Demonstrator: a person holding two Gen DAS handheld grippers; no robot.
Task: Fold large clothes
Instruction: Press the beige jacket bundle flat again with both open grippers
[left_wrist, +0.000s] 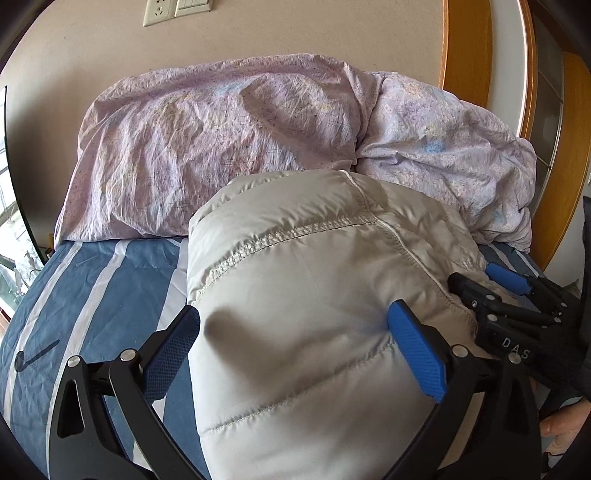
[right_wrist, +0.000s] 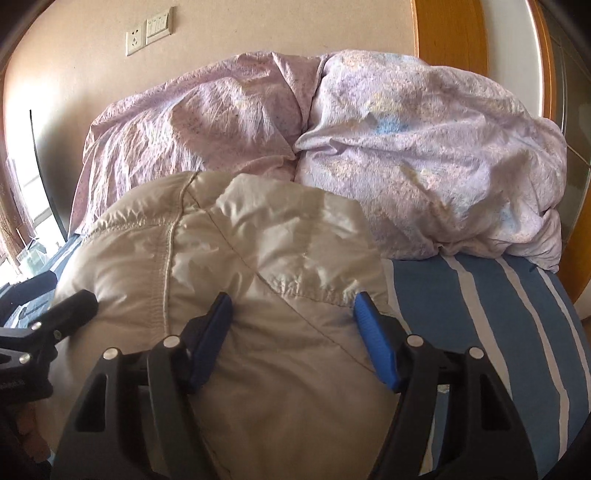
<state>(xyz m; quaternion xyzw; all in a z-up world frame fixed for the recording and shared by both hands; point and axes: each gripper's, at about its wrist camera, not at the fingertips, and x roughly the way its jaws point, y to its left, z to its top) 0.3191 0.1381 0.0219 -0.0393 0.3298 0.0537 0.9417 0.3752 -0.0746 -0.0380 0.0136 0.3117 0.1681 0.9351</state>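
The left gripper (left_wrist: 295, 332) is standing at its widest over the near part of the pale quilted jacket (left_wrist: 314, 295), one blue pad off the garment's left edge and the other lying against its puffy top, so nothing is being pinched. The right gripper (right_wrist: 291, 332) is straddling a bulge of the same jacket (right_wrist: 240, 258), jaws moderately wide; its blue pads (right_wrist: 375, 343) are sitting beside the fabric, and whether they are pressing it cannot be told. The jacket is lying bundled on the blue-and-white striped bedsheet (right_wrist: 480, 332), with the sheet showing on both sides of it. Just beyond the jacket, touching its far edge, a crumpled lilac duvet (left_wrist: 221, 140) is heaped against the beige wall (left_wrist: 295, 29). Above the duvet, a socket and switch plate (right_wrist: 147, 31) are sitting on that wall.
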